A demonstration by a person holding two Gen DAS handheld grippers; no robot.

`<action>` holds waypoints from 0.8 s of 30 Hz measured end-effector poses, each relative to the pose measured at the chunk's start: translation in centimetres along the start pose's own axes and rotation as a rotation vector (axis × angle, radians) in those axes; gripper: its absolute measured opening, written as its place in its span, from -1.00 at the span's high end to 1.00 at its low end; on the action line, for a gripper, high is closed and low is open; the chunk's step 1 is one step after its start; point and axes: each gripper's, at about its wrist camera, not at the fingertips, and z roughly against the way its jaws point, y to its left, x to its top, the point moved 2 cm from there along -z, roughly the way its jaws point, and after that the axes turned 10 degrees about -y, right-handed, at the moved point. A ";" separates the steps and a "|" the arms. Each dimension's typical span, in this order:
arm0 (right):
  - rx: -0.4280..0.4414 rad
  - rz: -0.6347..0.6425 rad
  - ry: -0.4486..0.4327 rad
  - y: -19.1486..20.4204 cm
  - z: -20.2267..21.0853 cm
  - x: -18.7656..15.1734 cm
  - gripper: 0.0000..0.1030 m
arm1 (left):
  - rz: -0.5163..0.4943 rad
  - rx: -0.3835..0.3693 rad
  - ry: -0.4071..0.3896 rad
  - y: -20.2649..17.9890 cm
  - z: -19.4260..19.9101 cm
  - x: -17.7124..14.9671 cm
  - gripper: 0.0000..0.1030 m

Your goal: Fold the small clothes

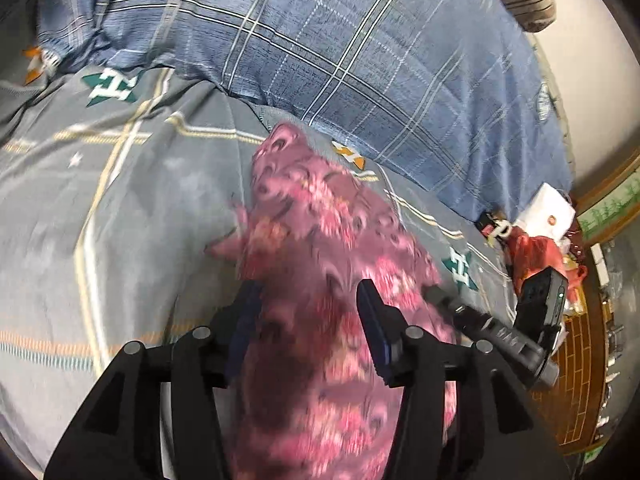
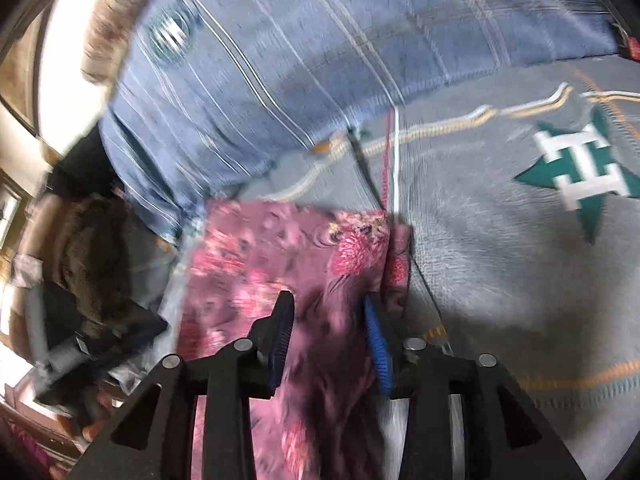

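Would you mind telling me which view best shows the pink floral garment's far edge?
The right wrist view: the pink floral garment shows a straight far edge on the bedsheet. The left wrist view shows it bunched and blurred.

Bed sheet [image 1: 120,208] motif: a white letter "H" [image 1: 116,86] on a green star-shaped patch, also seen in the right wrist view [image 2: 582,168]; a second one sits near the bed's edge [image 1: 460,268].
Black rod [image 1: 496,334] beside the left gripper: pale embossed characters, too blurred and upside down to read.
White box [image 1: 550,216] past the bed: a small round orange mark, not legible.
Other readable text: none.
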 end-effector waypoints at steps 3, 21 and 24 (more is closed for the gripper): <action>0.038 0.063 -0.101 1.1 1.0 1.6 0.92 | -0.006 0.035 0.023 -0.2 -2.4 0.6 0.05; 0.017 0.249 -0.055 4.0 2.0 -3.3 0.59 | -0.223 0.191 -0.074 -1.0 1.8 -6.6 -0.11; -0.066 0.268 -0.032 3.7 0.5 -4.8 0.59 | -0.218 0.196 0.005 -0.3 -0.3 -8.1 -0.16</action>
